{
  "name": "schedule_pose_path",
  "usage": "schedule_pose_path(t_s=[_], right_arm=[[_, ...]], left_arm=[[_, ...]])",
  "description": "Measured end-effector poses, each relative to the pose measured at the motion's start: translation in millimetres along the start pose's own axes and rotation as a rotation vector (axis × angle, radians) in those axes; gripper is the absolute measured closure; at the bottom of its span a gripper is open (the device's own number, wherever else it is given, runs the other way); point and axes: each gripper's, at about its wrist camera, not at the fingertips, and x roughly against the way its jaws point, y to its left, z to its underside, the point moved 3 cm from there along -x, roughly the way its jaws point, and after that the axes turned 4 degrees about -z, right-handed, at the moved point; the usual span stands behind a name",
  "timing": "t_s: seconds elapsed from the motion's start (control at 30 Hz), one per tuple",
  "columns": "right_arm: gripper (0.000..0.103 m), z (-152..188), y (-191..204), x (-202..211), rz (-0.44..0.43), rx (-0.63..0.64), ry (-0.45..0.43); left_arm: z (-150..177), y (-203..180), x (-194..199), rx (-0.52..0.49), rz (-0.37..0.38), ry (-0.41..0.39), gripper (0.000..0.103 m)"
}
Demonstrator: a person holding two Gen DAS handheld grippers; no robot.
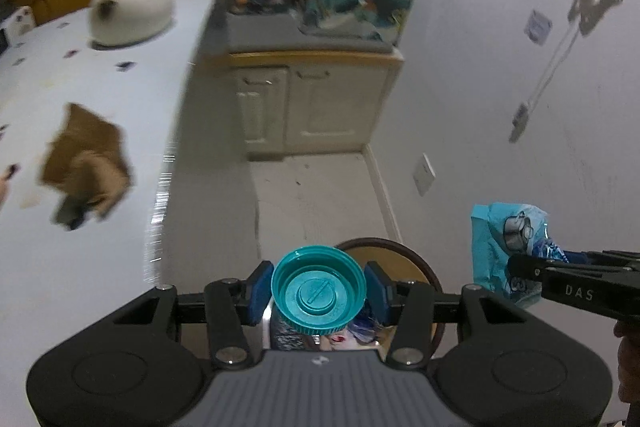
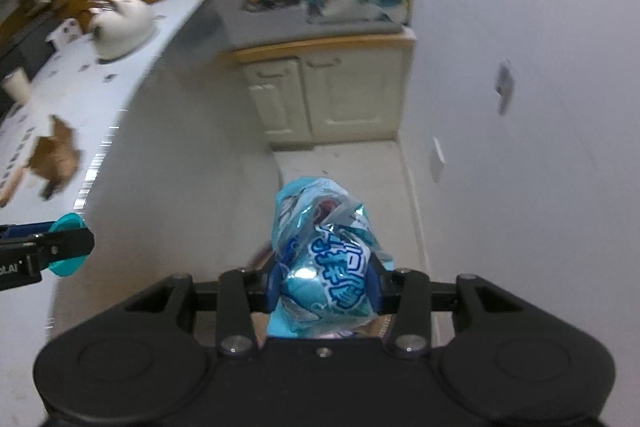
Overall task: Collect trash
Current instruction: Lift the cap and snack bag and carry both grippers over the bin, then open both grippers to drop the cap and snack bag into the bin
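**Trash carried to the bin**

Left of the bin (image 1: 430, 277) lies the white surface (image 1: 80, 107). The left hand-held gripper (image 1: 319, 293) clamps a teal lid (image 1: 319, 293) above the bin; the right hand-held gripper (image 2: 325, 287) grips a blue wrapper (image 2: 326, 267) just right of it. Next, I judge: release both over the bin's opening.

Both wrist cameras looked steeply down along their tools, close behind them, facing a cream cupboard (image 1: 316, 107) at frame centre. Both shared the white bench (image 2: 132, 75) at left; each glimpsed the other tool at its edge.
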Motion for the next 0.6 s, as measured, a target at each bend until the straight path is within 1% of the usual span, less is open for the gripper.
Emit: schedule_pose_path(t_s=[0.13,0.23,0.33,0.43,0.6], right_arm=[[0.061,3.7,-30.5,-27.0,0.039,-0.040,0.044],[0.061,7.5,-46.0,-50.1,0.064,-0.066,0.083],[0.061,14.5,-57.8,-78.9,0.072,-0.090,0.136],[0.060,22.9,-59.7,-113.6,0.056,-0.103,0.192],[0.059,38.8,-51.8,-176.8,-0.028,-0.127,0.306]], left_arm=[[-7.3,-14.7,-38.8,-0.025,0.027,0.045,0.053],[-10.8,-22.2,-63.9,-0.040,0.040,0.075,0.053],[-10.7,-23.1,-91.4,-0.027,0.059,0.105,0.053],[-5.2,-21.7,-122.3,0.001,0.076,0.158,0.053],[8.8,-19.8,-157.6,0.030,0.085,0.230,0.053]])
